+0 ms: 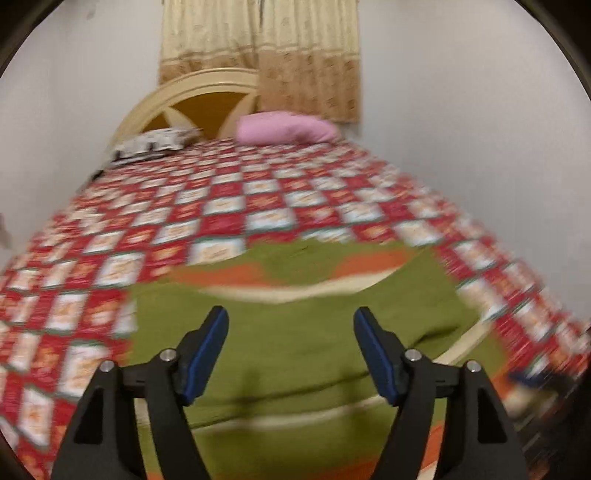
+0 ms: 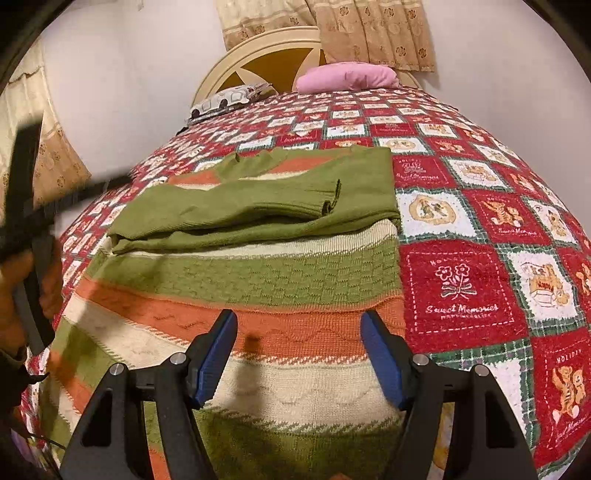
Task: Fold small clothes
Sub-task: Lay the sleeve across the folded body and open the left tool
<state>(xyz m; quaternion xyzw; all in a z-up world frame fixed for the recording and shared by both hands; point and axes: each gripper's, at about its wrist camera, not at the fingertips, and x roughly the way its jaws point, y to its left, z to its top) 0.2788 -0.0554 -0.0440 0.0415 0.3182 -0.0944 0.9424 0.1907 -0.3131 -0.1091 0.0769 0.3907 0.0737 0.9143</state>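
Observation:
A small knitted sweater [image 2: 280,273] with green, orange and cream stripes lies flat on the bed. Its green sleeves [image 2: 258,206] are folded across the upper body. My right gripper [image 2: 299,325] is open and empty, just above the sweater's lower orange stripe. The sweater also shows in the blurred left wrist view [image 1: 295,343]. My left gripper [image 1: 291,325] is open and empty above the green part. The left tool and the hand holding it [image 2: 26,236] show blurred at the left edge of the right wrist view.
The bed has a red, white and green checked blanket [image 2: 472,258]. A pink pillow [image 2: 347,77] and a patterned pillow [image 2: 225,99] lie by the cream headboard [image 2: 266,48]. White walls close in on both sides. Beige curtains [image 2: 373,33] hang behind.

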